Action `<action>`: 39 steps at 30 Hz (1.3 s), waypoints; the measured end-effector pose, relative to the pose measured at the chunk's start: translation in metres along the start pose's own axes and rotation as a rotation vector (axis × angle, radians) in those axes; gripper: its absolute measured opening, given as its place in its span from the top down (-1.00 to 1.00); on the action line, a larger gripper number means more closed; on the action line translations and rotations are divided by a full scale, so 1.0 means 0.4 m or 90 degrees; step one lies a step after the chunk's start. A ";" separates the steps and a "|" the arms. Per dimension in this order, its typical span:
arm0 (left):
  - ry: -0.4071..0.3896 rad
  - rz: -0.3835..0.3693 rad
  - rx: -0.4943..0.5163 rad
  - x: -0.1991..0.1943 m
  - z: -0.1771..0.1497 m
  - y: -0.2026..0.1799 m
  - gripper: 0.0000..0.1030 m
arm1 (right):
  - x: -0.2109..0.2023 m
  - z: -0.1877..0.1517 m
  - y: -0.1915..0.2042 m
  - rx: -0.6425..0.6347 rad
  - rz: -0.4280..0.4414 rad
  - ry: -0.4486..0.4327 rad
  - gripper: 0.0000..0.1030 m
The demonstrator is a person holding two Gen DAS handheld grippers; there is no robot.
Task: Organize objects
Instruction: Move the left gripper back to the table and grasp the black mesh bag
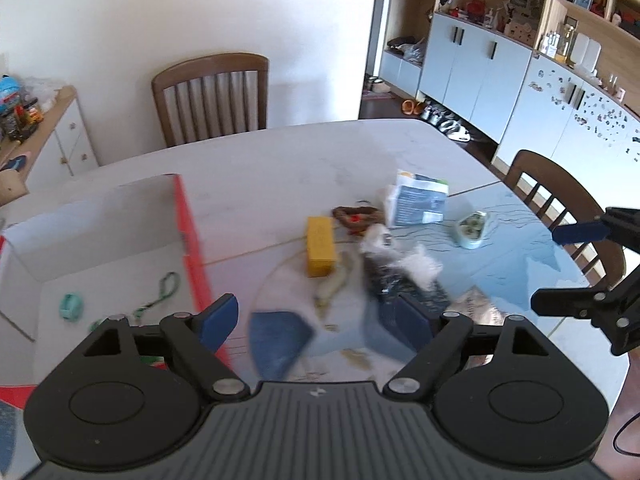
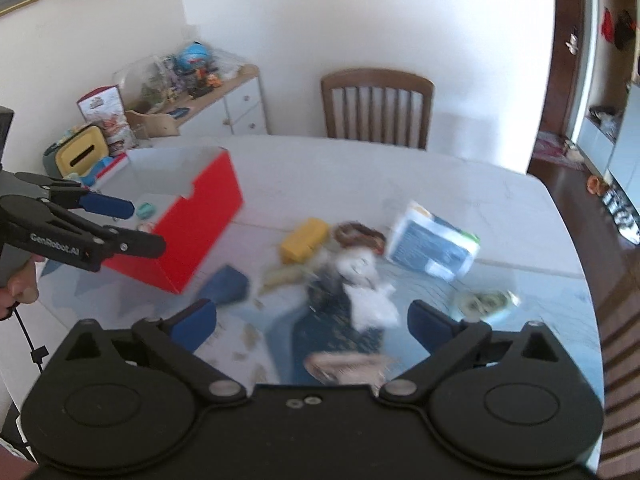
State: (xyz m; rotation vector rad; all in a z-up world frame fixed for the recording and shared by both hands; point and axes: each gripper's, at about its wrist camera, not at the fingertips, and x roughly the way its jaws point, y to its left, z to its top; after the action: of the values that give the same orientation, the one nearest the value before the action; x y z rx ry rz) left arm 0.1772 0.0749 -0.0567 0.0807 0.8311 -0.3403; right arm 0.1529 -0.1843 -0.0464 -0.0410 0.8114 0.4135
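Note:
A red box [image 1: 191, 240] with a white inside stands at the table's left and holds a teal item [image 1: 71, 307] and a green cord [image 1: 162, 294]. To its right lies a blurred heap: a yellow block [image 1: 319, 250], a brown item [image 1: 356, 216], a white-and-blue packet [image 1: 420, 202], a small tin [image 1: 473, 230], a dark bag with white plastic [image 1: 400, 276] and a blue piece [image 1: 280, 336]. My left gripper [image 1: 314, 308] hangs open above the box's right wall and the blue piece. My right gripper [image 2: 312, 312] is open over the dark bag [image 2: 340, 320], gripping nothing.
Wooden chairs stand at the table's far side [image 1: 210, 96] and right side [image 1: 560, 200]. A low cabinet [image 2: 224, 104] crowded with toys stands by the wall at the left. Grey cupboards [image 1: 500, 80] line the room at the right. The table's [image 1: 280, 152] far half is bare.

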 end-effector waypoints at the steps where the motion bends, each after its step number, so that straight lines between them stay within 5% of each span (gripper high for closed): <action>1: 0.000 -0.003 0.003 0.009 -0.002 -0.015 -0.66 | 0.000 -0.012 -0.014 0.000 -0.003 0.004 -0.97; 18: 0.026 0.026 0.016 0.201 -0.002 -0.167 -0.66 | 0.099 -0.140 -0.106 -0.041 0.001 0.083 -0.95; 31: 0.030 0.064 0.012 0.338 0.028 -0.190 -0.66 | 0.188 -0.151 -0.088 -0.112 0.046 0.122 -0.65; 39: 0.049 0.048 -0.035 0.382 0.040 -0.162 -0.66 | 0.214 -0.144 -0.083 -0.138 0.059 0.128 -0.53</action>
State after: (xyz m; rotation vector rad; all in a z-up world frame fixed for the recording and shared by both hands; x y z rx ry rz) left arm 0.2626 -0.0300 -0.1542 0.0736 0.9114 -0.2439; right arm 0.1778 -0.1965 -0.1511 -0.2513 0.9665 0.5904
